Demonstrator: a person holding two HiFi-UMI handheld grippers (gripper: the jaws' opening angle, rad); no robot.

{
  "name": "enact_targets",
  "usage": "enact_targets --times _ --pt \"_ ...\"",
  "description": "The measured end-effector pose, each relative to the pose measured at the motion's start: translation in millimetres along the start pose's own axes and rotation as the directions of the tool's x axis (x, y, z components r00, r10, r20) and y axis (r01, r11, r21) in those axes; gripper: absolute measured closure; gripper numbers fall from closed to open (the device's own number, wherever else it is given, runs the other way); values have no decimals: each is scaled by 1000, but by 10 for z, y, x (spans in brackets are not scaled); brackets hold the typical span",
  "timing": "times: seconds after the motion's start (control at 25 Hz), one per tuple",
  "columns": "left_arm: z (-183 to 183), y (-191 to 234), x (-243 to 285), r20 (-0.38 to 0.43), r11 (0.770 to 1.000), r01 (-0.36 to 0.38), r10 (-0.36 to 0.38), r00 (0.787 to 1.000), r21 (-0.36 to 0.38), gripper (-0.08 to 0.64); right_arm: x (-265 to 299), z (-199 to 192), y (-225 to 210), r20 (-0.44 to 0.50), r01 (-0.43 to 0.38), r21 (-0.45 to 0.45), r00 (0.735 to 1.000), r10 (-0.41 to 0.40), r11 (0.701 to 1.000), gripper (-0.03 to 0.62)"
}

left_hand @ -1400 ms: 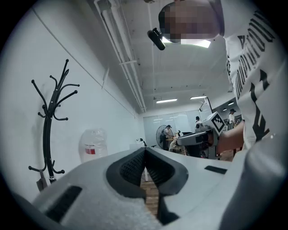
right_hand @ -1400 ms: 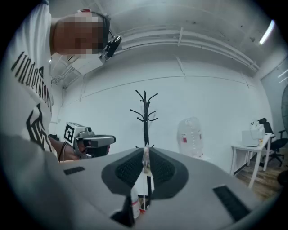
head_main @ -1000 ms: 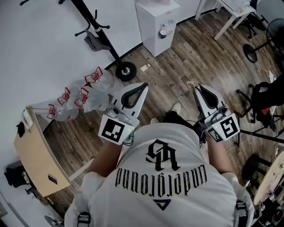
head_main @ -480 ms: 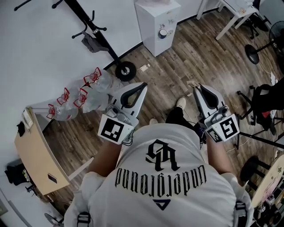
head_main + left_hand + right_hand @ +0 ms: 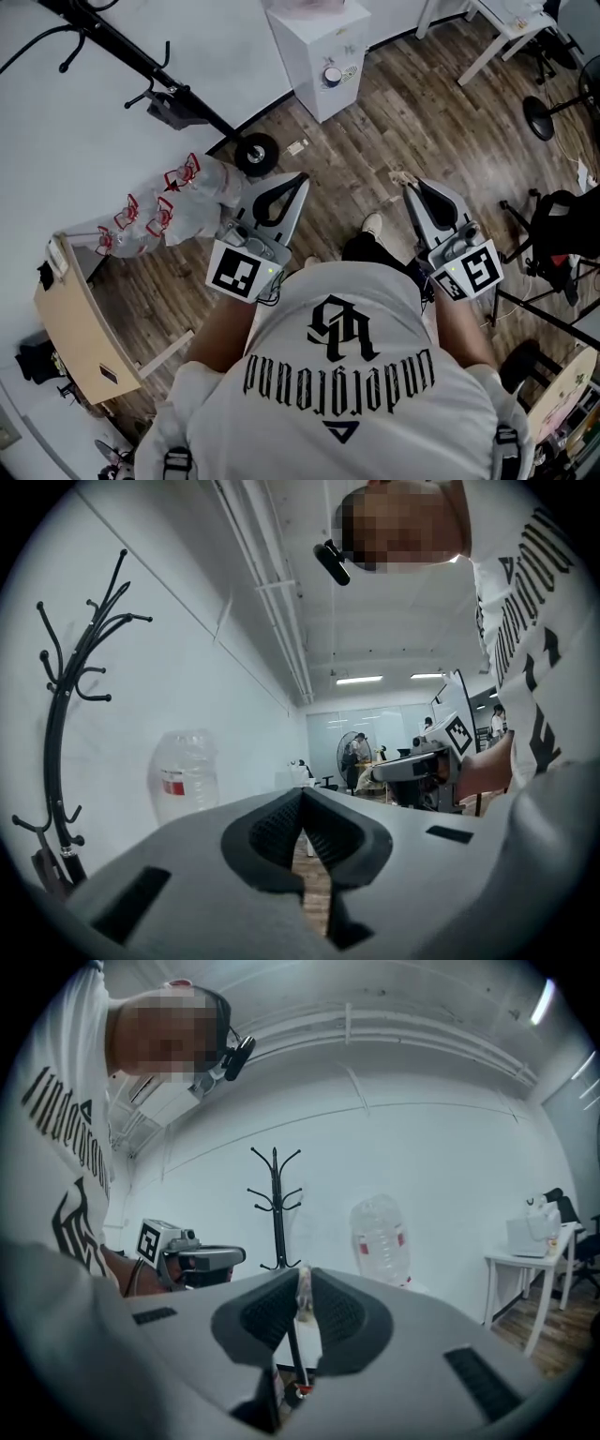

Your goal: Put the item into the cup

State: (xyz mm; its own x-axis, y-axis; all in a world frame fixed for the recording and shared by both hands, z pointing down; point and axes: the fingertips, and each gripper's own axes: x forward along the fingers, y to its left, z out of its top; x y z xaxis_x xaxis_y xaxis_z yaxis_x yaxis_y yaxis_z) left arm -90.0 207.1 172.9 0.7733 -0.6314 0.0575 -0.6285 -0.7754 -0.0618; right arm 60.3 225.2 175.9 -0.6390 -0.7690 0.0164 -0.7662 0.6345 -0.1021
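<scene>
In the head view, the left gripper (image 5: 302, 176) and right gripper (image 5: 410, 185) are held side by side at chest height over the wooden floor, pointing forward. The left gripper (image 5: 302, 803) is shut with nothing between its pads. The right gripper (image 5: 303, 1288) is shut on a thin item (image 5: 293, 1354), a dark stem with a pale tip that pokes out above the jaws. That tip shows as a small pale bit at the right gripper's nose in the head view. No cup is in any view.
A white cabinet (image 5: 317, 47) stands ahead by the wall. A black coat stand (image 5: 256, 153) and several clear water bottles (image 5: 178, 202) are to the front left. A wooden box (image 5: 80, 328) sits at far left. Black stands (image 5: 553, 244) and white table legs (image 5: 497, 37) are on the right.
The floor and furniture have slid left and slightly down in the head view as the person moves. Both grippers keep the same pose and stay shut.
</scene>
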Motion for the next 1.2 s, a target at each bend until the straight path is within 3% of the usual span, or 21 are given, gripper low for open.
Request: enact_targets --times 0.48,0.88,1.08,1.2 --pt "-5 34 1449 -39 995 -93 94 995 34 553 14 61 -1345 -13 -119 16 993 120 993 548" --pt "-46 278 1955 -41 992 -123 124 991 39 553 292 19 -1777 -20 -167 41 986 168 985 548" --pt "-131 692 2127 -29 989 -142 143 989 51 552 642 -50 -1962 -40 -172 34 984 174 984 548" --pt "-262 950 2264 -61 989 -139 142 988 39 552 948 -121 -2090 -59 -165 38 984 167 985 548"
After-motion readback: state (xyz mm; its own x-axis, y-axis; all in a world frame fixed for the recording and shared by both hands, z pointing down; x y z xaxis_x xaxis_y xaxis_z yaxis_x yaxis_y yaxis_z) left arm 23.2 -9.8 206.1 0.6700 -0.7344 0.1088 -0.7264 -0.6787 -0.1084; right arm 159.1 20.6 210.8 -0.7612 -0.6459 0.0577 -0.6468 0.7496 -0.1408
